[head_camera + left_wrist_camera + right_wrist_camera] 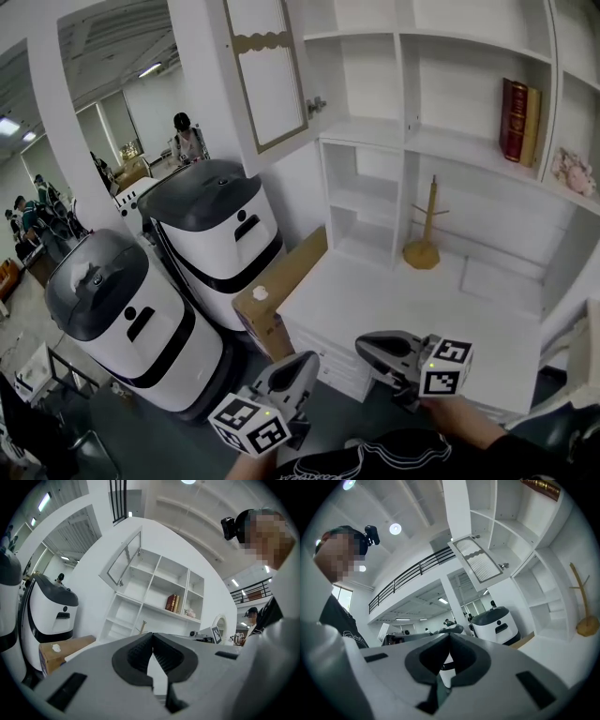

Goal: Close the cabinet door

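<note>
The cabinet door [267, 75], white-framed with a glass pane, stands swung open at the upper left of the white shelf unit [375, 131]. It also shows in the left gripper view as the open door [123, 562] and in the right gripper view as the door [480, 564] with a small knob. My left gripper [305, 364] is low in the head view, shut and empty, well below and short of the door. My right gripper [367, 345] hovers beside it over the counter's front edge, its jaws together with nothing held. The closed tips show in each gripper view [152, 641] [449, 639].
Two white-and-black machines [220, 234] [127, 309] stand left of the unit, with a cardboard box [277, 291] against the white counter [375, 300]. A wooden mug tree [425, 234] stands on the counter. A red book [514, 120] sits on a shelf. People are in the far background.
</note>
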`<state>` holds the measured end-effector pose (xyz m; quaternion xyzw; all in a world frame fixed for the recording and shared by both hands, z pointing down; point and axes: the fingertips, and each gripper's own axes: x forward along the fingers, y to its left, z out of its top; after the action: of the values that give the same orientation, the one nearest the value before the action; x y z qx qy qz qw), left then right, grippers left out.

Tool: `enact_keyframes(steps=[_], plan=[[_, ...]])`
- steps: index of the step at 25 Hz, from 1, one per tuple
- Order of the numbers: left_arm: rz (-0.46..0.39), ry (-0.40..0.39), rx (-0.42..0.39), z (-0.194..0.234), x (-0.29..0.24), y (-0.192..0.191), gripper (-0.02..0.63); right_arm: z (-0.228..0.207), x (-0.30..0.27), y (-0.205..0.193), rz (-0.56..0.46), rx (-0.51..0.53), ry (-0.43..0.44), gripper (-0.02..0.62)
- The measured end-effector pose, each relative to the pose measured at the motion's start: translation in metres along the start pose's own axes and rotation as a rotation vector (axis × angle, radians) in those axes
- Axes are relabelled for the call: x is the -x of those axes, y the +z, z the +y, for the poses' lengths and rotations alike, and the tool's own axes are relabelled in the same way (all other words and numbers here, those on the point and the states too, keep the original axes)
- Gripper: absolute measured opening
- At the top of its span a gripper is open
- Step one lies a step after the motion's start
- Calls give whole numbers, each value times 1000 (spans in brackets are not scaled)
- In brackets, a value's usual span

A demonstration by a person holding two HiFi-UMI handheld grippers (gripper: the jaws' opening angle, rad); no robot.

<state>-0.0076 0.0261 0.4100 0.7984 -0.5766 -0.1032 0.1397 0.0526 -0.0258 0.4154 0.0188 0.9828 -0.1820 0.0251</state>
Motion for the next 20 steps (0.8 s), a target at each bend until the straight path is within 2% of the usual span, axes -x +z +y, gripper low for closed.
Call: enact_keyframes(steps=[6,14,20], plan=[[-7,15,-33,26,-57,22,5,-53,-14,39,-17,36,25,8],[-34,13,-137,42,-93,48,5,-85,-32,69,-39,110,62,8],[-56,-3,-90,82,-106,63,5,-109,-62,79,-38,136,49,6]])
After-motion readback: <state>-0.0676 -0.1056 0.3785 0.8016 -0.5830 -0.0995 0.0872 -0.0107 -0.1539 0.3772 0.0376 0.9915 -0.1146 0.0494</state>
